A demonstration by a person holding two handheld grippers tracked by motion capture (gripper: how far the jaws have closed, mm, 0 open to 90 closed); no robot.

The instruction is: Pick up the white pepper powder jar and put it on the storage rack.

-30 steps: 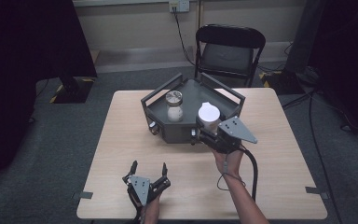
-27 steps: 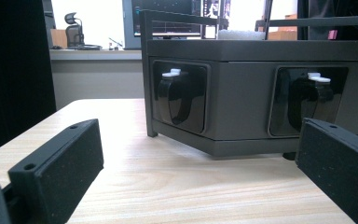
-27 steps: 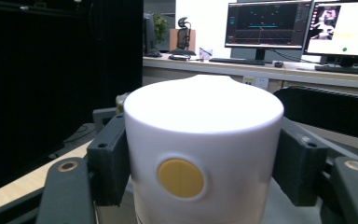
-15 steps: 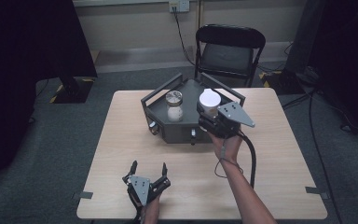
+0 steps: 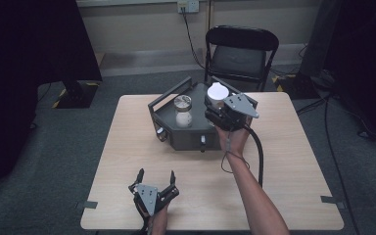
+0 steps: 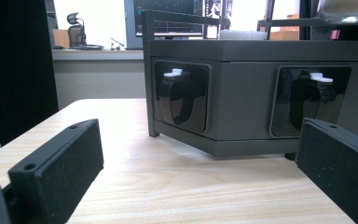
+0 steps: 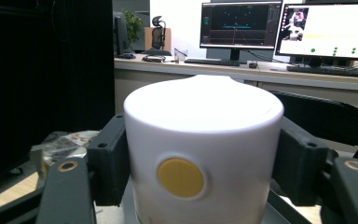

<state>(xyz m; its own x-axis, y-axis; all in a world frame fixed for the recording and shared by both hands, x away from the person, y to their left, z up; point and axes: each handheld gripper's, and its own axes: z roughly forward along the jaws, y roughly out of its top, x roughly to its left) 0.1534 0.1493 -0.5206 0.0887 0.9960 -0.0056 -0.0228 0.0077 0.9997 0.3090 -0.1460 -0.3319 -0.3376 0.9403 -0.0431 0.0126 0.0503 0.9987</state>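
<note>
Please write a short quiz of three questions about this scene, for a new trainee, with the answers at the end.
1. True or false: the right gripper is shut on the white container.
2. What stands on the dark grey box beside the white container? A) a clear jar with a metal lid B) a red mug C) a green bottle
3. Fill in: the left gripper rests on the wooden table with its jaws ____.

Key
1. True: both pads press on its sides.
2. A: the clear jar.
3. Open, with nothing between them.
</note>
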